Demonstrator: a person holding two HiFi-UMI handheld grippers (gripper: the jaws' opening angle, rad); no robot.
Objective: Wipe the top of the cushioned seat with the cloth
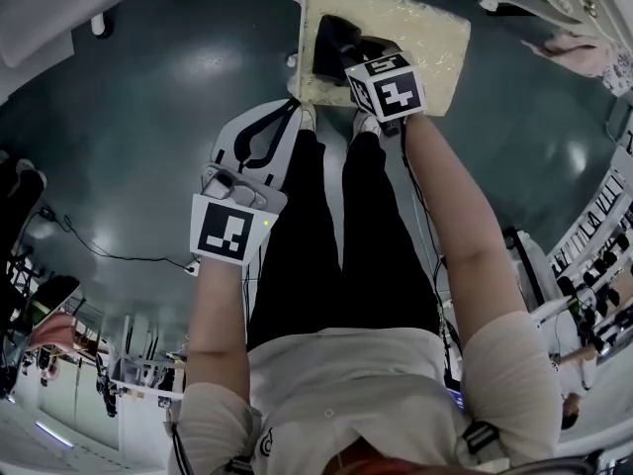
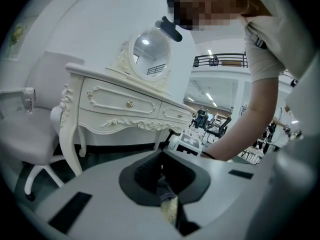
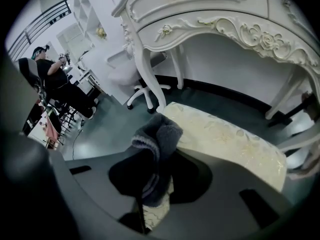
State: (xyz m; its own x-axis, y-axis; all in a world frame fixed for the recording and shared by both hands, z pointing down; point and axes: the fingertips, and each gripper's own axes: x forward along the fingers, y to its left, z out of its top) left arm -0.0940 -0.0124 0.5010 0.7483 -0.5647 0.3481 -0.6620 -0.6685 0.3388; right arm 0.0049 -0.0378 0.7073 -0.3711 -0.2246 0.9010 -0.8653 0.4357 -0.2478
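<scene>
Right gripper (image 3: 148,191) is clamping the bunched dark-grey cloth (image 3: 157,134) on the cream patterned cushioned seat (image 3: 227,139); left gripper (image 2: 161,175), jaws together, is holding nothing.

Head, right gripper views — shared seat (image 1: 445,38)

The dark grey knitted cloth (image 3: 157,139), bunched and clamped in the right gripper (image 3: 150,186), is resting on one end of the cream floral cushioned seat (image 3: 225,134), which is standing level before the white dressing table (image 3: 225,14).

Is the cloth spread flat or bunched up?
Bunched up: the right gripper pinches the cloth, and its folds bulge in a lump over the seat.
</scene>
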